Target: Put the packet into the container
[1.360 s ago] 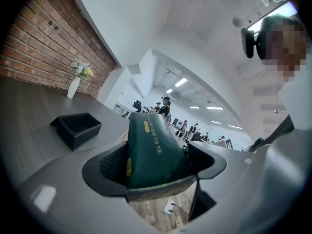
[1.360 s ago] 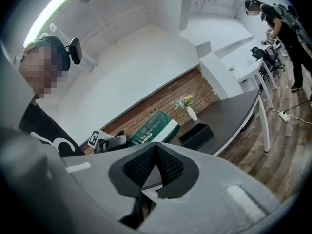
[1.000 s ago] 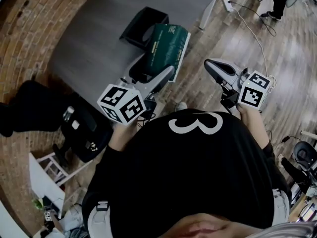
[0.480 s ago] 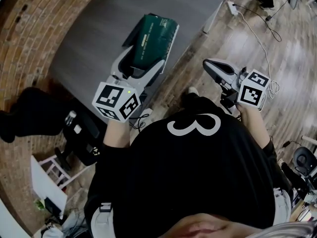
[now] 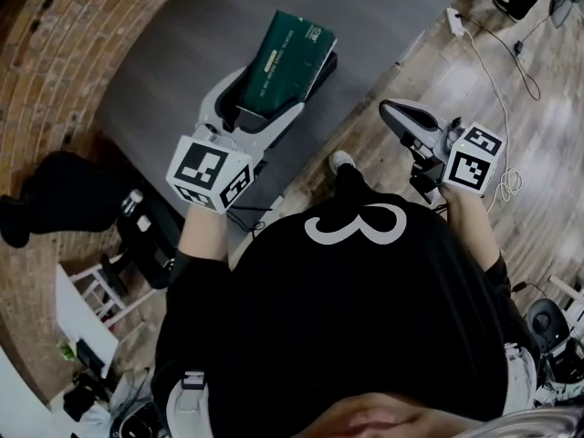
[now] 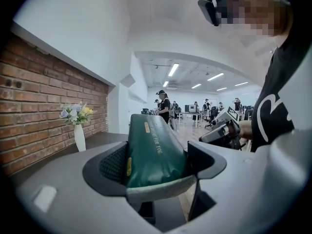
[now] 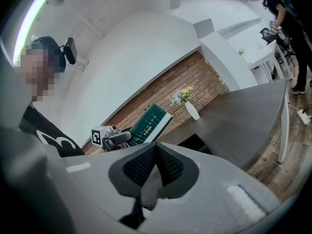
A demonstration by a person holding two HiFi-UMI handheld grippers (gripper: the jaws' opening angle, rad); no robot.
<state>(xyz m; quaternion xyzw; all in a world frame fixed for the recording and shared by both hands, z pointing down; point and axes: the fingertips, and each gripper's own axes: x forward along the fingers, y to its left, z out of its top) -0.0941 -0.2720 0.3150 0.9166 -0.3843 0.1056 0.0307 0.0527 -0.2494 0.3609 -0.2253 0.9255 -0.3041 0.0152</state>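
Two grippers in play, but only the left gripper [image 5: 255,112] is doing any work. Its jaws are standing wide and clamping the green packet [image 5: 283,60] at its near end, w/ the rest sticking out past the pads. Packet's hanging in the air over the grey table [image 5: 173,62], seemingly right above the black container [image 5: 328,66], which is mostly hiding behind it. Right gripper [image 5: 394,115] is idling off to the side over the wood floor [image 5: 429,80], jaws pressed together, nothing btwn them. So we're watching the carry-and-lower step, I'd say. Next move's calling for lining the packet up w/ the container's opening, easing it down inside, then letting go.
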